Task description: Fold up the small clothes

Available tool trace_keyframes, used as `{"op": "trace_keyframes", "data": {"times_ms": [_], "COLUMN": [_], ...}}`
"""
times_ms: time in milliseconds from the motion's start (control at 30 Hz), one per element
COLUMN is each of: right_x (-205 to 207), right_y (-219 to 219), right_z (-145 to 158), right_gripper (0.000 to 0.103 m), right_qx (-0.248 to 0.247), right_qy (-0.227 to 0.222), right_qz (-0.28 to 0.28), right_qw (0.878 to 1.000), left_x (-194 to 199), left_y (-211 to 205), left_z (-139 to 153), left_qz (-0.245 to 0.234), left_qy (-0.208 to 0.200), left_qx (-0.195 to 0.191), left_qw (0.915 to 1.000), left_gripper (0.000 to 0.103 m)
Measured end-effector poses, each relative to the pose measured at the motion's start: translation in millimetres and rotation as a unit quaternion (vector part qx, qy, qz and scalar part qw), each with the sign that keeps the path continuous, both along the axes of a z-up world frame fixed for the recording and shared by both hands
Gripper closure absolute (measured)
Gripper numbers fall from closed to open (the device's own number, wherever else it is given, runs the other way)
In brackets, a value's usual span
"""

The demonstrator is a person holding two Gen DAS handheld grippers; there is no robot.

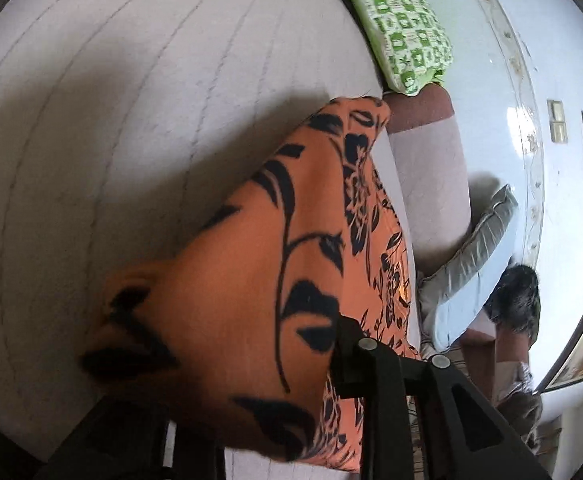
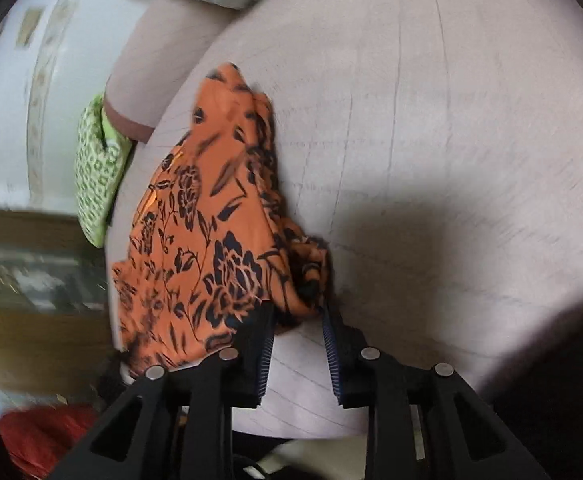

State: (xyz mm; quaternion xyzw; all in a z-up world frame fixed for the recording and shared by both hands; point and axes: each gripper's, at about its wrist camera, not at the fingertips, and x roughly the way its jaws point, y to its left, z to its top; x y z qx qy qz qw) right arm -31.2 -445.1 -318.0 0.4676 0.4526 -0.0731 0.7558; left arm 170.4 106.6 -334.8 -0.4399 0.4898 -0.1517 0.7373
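Note:
An orange garment with a black flower print (image 1: 251,240) hangs close in front of the left wrist camera, lifted off the pale quilted bed (image 1: 131,100). My left gripper (image 1: 275,344) is shut on it; only one black finger (image 1: 351,344) shows, as the cloth covers the other. In the right wrist view the same garment (image 2: 211,220) lies bunched along the bed (image 2: 451,120), and my right gripper (image 2: 297,320) pinches a fold of it at the fingertips. The ridged pads (image 2: 265,344) stand apart lower down, with bare bed between them.
A green patterned pillow (image 1: 403,20) (image 2: 95,168) lies at the bed's edge by a pinkish padded end (image 1: 423,152). A grey cushion (image 1: 471,264) leans beside it, with a dark fuzzy object (image 1: 515,300) below. Something red (image 2: 43,436) lies on the floor.

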Motion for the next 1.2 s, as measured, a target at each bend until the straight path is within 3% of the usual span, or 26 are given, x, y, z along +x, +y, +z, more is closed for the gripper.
{"op": "trace_keyframes", "data": {"times_ms": [67, 167, 300, 500, 600, 667, 733, 867, 1000, 1100, 1200], "right_x": [-7, 3, 63, 167, 196, 192, 187, 157, 113, 80, 62], "right_y": [0, 8, 61, 137, 154, 150, 144, 108, 61, 14, -35], "right_z": [26, 56, 73, 37, -5, -15, -11, 5, 27, 39, 31], "right_gripper": [0.077, 0.077, 0.078, 0.085, 0.087, 0.09, 0.09, 0.091, 0.089, 0.087, 0.088], "right_qx": [-0.047, -0.077, -0.12, -0.11, -0.099, -0.093, -0.082, -0.046, -0.092, -0.124, -0.069], "right_qy": [-0.014, -0.065, -0.113, -0.086, -0.047, -0.072, -0.067, -0.067, -0.085, -0.09, -0.097], "right_qz": [0.001, 0.021, 0.107, 0.169, 0.193, 0.19, 0.203, 0.215, 0.201, 0.144, 0.074], "right_qw": [0.999, 0.995, 0.981, 0.976, 0.975, 0.975, 0.973, 0.973, 0.971, 0.978, 0.99], "left_x": [2, 7, 7, 2, 0, -3, -8, -23, -38, -47, -52], "left_y": [-2, -9, -12, -16, -23, -29, -38, -66, -106, -141, -187], "left_z": [4, 15, 26, 35, 48, 57, 70, 96, 122, 135, 144], "left_qz": [0.002, -0.004, -0.009, -0.023, -0.04, -0.049, -0.064, -0.1, -0.145, -0.18, -0.216], "left_qy": [-0.012, -0.036, -0.067, -0.101, -0.134, -0.157, -0.183, -0.232, -0.265, -0.273, -0.271], "left_qx": [0.011, 0.037, 0.065, 0.083, 0.092, 0.102, 0.12, 0.17, 0.204, 0.228, 0.242], "left_qw": [0.9999, 0.9987, 0.9956, 0.9911, 0.9859, 0.9811, 0.9737, 0.9526, 0.9315, 0.917, 0.9063], "left_gripper": [0.075, 0.079, 0.081, 0.083, 0.083, 0.083, 0.083, 0.083, 0.083, 0.083, 0.083]}}
